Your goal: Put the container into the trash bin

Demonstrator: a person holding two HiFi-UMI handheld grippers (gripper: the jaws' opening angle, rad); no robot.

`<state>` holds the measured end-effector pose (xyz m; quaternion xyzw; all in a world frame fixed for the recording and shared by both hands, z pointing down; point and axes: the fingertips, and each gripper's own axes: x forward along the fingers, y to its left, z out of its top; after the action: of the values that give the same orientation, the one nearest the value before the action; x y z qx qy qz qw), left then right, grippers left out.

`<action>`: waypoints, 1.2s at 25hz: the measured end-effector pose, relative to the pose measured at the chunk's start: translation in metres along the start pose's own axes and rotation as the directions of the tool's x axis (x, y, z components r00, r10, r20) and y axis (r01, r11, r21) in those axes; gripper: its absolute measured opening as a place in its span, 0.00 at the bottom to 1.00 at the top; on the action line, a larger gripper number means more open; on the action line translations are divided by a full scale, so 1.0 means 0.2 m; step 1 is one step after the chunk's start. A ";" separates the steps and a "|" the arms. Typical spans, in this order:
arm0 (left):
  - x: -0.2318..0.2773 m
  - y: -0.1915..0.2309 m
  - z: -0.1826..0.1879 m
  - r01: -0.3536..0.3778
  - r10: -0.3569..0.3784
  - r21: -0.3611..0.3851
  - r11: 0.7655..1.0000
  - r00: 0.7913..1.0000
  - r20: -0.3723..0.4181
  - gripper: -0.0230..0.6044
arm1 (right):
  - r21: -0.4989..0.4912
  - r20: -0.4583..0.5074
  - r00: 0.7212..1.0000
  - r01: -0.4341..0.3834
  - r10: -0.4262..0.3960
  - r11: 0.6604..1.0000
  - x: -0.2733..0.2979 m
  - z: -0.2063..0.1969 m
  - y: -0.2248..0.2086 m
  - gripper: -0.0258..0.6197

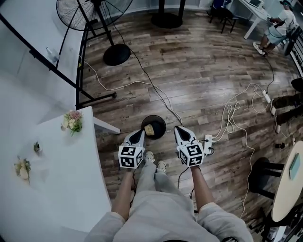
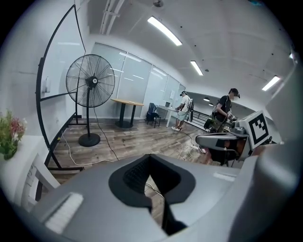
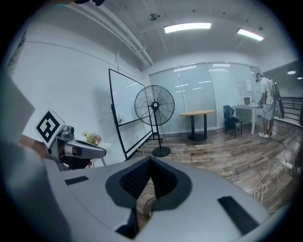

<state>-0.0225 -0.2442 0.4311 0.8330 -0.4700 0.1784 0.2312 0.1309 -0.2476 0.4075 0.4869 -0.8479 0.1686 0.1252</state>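
Left gripper [image 1: 138, 136]: jaws together, black pads meeting at the tips, nothing between them. Right gripper [image 1: 182, 133]: same, jaws closed, empty. Both are held side by side at about the same height in front of the person's legs, pointing forward and somewhat down, marker cubes facing the head camera.

Round black trash bin [image 1: 164, 124] stands on the floor between the two gripper tips and just ahead of them. Tan box-like container [image 1: 149, 129] lies inside it, toward the bin's left side. Neither gripper touches the bin or the container.

Person's light-coloured shoes [image 1: 155, 161] are just behind the bin on the dark wood-plank floor [image 1: 199, 71].

White table [image 1: 71, 184] is to the left, with a small pink and green flower posy [image 1: 72, 121] near its far corner. White cables [image 1: 232, 113] snake across the floor to the right. Black pedestal fan [image 1: 90, 12] stands farther back beside a black-framed whiteboard [image 1: 28, 52]. Another person [image 1: 277, 28] sits at a desk at the far right.
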 end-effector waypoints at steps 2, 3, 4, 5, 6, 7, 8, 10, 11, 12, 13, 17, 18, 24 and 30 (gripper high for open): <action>-0.04 -0.04 0.04 -0.006 0.006 0.002 1.000 1.000 0.009 0.05 | 0.001 0.001 1.000 0.008 -0.008 1.000 -0.08 0.03 -0.01 0.06; -0.06 -0.06 0.06 -0.007 0.007 0.004 1.000 1.000 0.013 0.05 | 0.001 0.000 1.000 0.011 -0.011 1.000 -0.11 0.05 -0.02 0.06; -0.08 -0.08 0.08 -0.007 0.007 0.007 1.000 1.000 0.016 0.05 | 0.000 0.000 1.000 0.014 -0.014 1.000 -0.14 0.06 -0.02 0.06; -0.10 -0.09 0.10 -0.006 0.006 0.012 1.000 1.000 0.019 0.05 | -0.001 0.002 1.000 0.017 -0.017 1.000 -0.16 0.08 -0.01 0.06; -0.12 -0.09 0.12 -0.006 0.005 0.018 1.000 1.000 0.022 0.05 | -0.001 0.005 1.000 0.021 -0.021 1.000 -0.17 0.09 -0.01 0.06; -0.14 -0.10 0.13 -0.006 0.005 0.022 1.000 1.000 0.026 0.05 | -0.002 0.007 1.000 0.025 -0.025 1.000 -0.19 0.11 0.00 0.06; -0.16 -0.10 0.15 -0.007 0.006 0.025 1.000 1.000 0.030 0.05 | -0.003 0.010 1.000 0.029 -0.029 1.000 -0.21 0.12 0.00 0.06; -0.20 -0.12 0.17 -0.011 0.010 0.025 1.000 0.999 0.040 0.05 | -0.010 0.014 0.999 0.037 -0.036 0.999 -0.26 0.15 -0.01 0.06; -0.21 -0.13 0.18 -0.014 0.012 0.024 1.000 0.999 0.045 0.05 | -0.014 0.017 0.999 0.041 -0.041 0.999 -0.28 0.16 -0.02 0.06; -0.23 -0.13 0.20 -0.017 0.016 0.025 1.000 0.999 0.049 0.05 | -0.016 0.021 0.999 0.046 -0.045 0.999 -0.30 0.18 -0.02 0.06; -0.24 -0.13 0.21 -0.020 0.019 0.027 0.999 0.998 0.054 0.05 | -0.018 0.024 0.998 0.050 -0.050 0.999 -0.32 0.19 -0.02 0.06; -0.31 -0.10 0.24 -0.033 0.031 0.040 0.999 0.997 0.067 0.05 | -0.028 0.026 0.998 0.062 -0.061 0.998 -0.38 0.21 -0.02 0.06; -0.33 -0.10 0.24 -0.037 0.034 0.044 0.998 0.997 0.067 0.05 | -0.030 0.027 0.998 0.065 -0.064 0.997 -0.40 0.22 -0.02 0.06; -0.42 -0.10 0.24 -0.049 0.045 0.062 0.997 0.997 0.068 0.05 | -0.032 0.039 0.996 0.081 -0.080 0.996 -0.49 0.24 -0.01 0.06; -0.51 -0.07 0.22 -0.070 0.066 0.058 0.996 0.995 0.077 0.05 | -0.043 0.037 0.995 0.096 -0.094 0.994 -0.59 0.20 0.00 0.06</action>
<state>-0.0568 -0.1917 0.3386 0.8293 -0.5008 0.1687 0.1818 0.1875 -0.1725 0.3263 0.5266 -0.8294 0.1347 0.1289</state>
